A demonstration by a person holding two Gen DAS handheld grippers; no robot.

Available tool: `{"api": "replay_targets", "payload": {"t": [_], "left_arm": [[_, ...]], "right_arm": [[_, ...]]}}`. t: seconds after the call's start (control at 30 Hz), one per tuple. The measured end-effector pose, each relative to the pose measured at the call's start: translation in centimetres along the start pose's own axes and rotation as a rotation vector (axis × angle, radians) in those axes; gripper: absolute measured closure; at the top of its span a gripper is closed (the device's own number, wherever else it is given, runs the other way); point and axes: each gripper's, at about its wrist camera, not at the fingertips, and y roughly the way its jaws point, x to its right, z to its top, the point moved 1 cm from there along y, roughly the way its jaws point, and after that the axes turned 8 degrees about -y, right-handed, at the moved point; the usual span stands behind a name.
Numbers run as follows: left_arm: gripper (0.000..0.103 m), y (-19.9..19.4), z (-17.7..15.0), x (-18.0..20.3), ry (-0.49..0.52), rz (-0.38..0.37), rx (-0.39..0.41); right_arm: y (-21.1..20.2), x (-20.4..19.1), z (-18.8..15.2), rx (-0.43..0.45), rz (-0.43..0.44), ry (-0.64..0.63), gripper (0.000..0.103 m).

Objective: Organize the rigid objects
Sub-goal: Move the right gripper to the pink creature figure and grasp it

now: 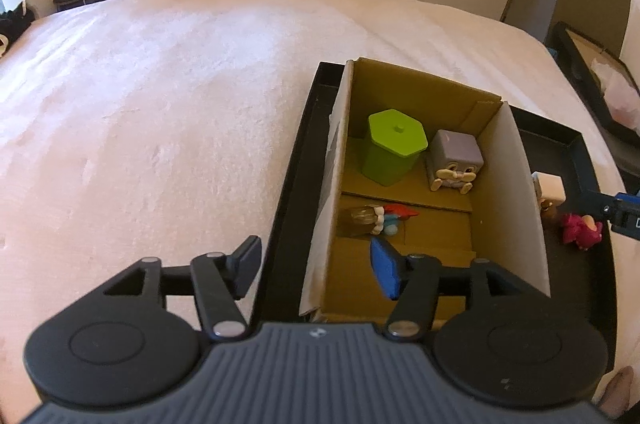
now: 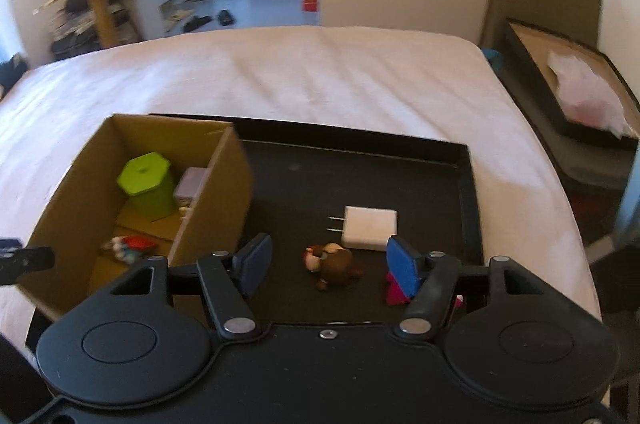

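Both jaws are standing released, empty: left gripper (image 1: 316, 266) straddling the cardboard box (image 1: 516, 192) wall, right gripper (image 2: 330, 262) hovering over the black tray (image 2: 466, 192). You are lining up the brown figure (image 2: 334, 264); centre it before clenching. Beyond, the white charger (image 2: 370, 226) is waiting. No readable writing.

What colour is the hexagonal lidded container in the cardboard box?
Lime green, clearest in the left wrist view.
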Motion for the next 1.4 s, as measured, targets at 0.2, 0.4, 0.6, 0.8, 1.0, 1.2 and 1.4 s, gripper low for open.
{"api": "replay_targets", "payload": {"t": [0.2,0.4,0.6,0.8,1.0,1.2,1.4], "left_arm": [[0.037,-0.2,-0.1,1.0,0.034,0.040,0.006],[0.036,-0.1,0.0,1.6,0.048,0.075,-0.004],[0.036,-0.1,-0.1,2.2,0.065,0.109,-0.003],[0.036,-0.5,-0.1,2.2,0.062,0.119,0.001],[0.036,-0.6,-0.1,2.9,0.087,0.143,0.011],[0.036,-0.8,-0.1,2.9,0.085,0.151,0.018],[0.036,-1.0,-0.2,3.0,0.094,0.148,0.024]], "right_arm": [[1.0,2.3,-0.3,-0.014,-0.077,0.026,0.040],[2.3,3.7,-0.8,-0.055,-0.102,0.028,0.040],[3.6,4.6,-1.1,-0.088,-0.093,-0.003,0.040],[4.6,6.2,-1.4,-0.127,-0.035,-0.018,0.047],[5.5,6.7,-1.8,-0.149,-0.010,-0.044,0.055],[6.1,6.0,-2.6,-0.175,-0.026,-0.131,0.059],[5.8,4.4,-3.2,-0.200,-0.041,-0.222,0.065]]}}
